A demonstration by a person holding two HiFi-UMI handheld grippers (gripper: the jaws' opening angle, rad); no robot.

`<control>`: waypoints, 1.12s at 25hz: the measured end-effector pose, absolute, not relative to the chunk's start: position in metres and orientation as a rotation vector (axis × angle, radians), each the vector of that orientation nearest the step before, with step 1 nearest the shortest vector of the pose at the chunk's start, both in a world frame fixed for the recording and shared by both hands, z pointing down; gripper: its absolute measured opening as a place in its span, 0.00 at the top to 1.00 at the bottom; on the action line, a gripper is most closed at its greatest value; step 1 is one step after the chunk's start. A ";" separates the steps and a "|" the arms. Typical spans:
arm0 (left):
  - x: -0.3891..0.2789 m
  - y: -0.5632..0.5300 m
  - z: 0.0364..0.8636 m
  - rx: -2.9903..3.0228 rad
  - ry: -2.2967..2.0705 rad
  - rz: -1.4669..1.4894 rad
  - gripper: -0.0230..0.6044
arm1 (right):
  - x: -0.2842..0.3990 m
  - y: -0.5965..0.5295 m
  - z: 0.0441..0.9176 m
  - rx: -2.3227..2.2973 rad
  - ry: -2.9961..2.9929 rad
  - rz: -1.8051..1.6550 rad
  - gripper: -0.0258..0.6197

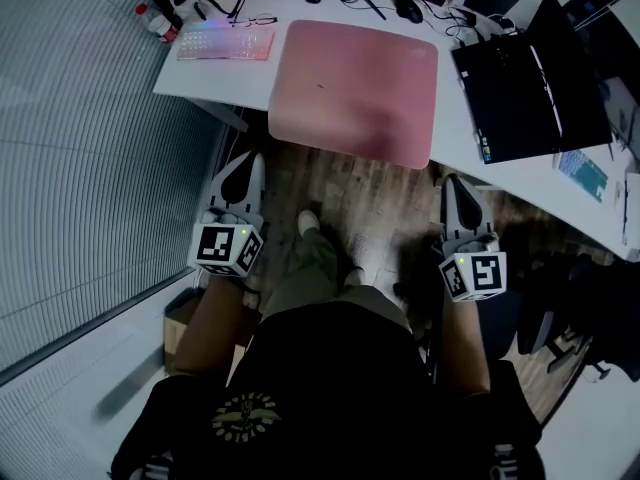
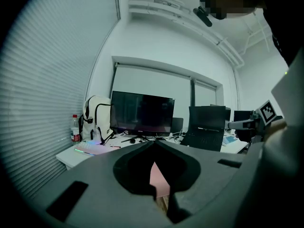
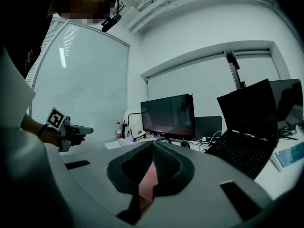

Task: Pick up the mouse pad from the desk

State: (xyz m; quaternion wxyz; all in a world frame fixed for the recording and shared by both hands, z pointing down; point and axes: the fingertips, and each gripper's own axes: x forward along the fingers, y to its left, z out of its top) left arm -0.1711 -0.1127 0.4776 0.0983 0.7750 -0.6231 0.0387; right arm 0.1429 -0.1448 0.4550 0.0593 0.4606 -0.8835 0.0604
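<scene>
Soft pink rectangular mouse pad point(image 1: 355, 88) lies on the white tabletop point(image 1: 228, 78), its near edge hanging off. Left gripper point(image 1: 251, 160) and right gripper point(image 1: 452, 180) sit short of it, fingers together, empty. I'd open up first, then pinch that overhang

Head view: high over the tabletop's point(image 1: 455, 118) near edge, facing steeply down. Left gripper view and right gripper view: low, short of that near edge, facing roughly level across the tabletop. Both share the monitor point(image 2: 141, 113) and laptop point(image 2: 205, 127) on it.
</scene>
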 end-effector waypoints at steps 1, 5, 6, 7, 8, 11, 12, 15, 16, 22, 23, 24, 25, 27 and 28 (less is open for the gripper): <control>-0.172 -0.117 0.481 2.294 -1.838 0.125 0.95 | 0.141 -0.149 0.456 1.399 -2.673 0.183 0.97; -0.177 -0.132 0.491 2.296 -1.812 0.155 0.95 | 0.133 -0.161 0.461 1.402 -2.662 0.195 0.97; -0.178 -0.135 0.491 2.301 -1.806 0.153 0.95 | 0.131 -0.163 0.462 1.398 -2.658 0.197 0.97; -0.178 -0.139 0.491 2.306 -1.798 0.151 0.95 | 0.130 -0.165 0.462 1.395 -2.653 0.198 0.97; -0.178 -0.143 0.492 2.310 -1.789 0.152 0.95 | 0.129 -0.168 0.464 1.396 -2.645 0.200 0.97; -0.181 -0.155 0.498 2.309 -1.764 0.163 0.95 | 0.129 -0.176 0.468 1.413 -2.613 0.219 0.97; -0.183 -0.159 0.500 2.306 -1.759 0.162 0.95 | 0.129 -0.179 0.469 1.420 -2.604 0.224 0.97; -0.186 -0.169 0.502 2.311 -1.741 0.157 0.95 | 0.125 -0.188 0.468 1.435 -2.588 0.219 0.97; -0.187 -0.172 0.504 2.314 -1.733 0.158 0.95 | 0.123 -0.190 0.467 1.438 -2.582 0.215 0.97; -0.196 -0.190 0.512 2.320 -1.671 0.150 0.95 | 0.115 -0.206 0.467 1.487 -2.535 0.219 0.97; -0.199 -0.194 0.512 2.323 -1.662 0.135 0.95 | 0.114 -0.208 0.469 1.497 -2.525 0.224 0.97; -0.202 -0.197 0.512 2.324 -1.650 0.121 0.95 | 0.112 -0.210 0.471 1.508 -2.513 0.235 0.97; -0.204 -0.201 0.513 2.327 -1.637 0.115 0.95 | 0.111 -0.211 0.473 1.519 -2.501 0.248 0.97; -0.208 -0.208 0.517 2.339 -1.607 0.123 0.95 | 0.109 -0.216 0.476 1.543 -2.483 0.260 0.97; -0.210 -0.211 0.521 2.344 -1.590 0.132 0.95 | 0.108 -0.218 0.478 1.555 -2.474 0.260 0.97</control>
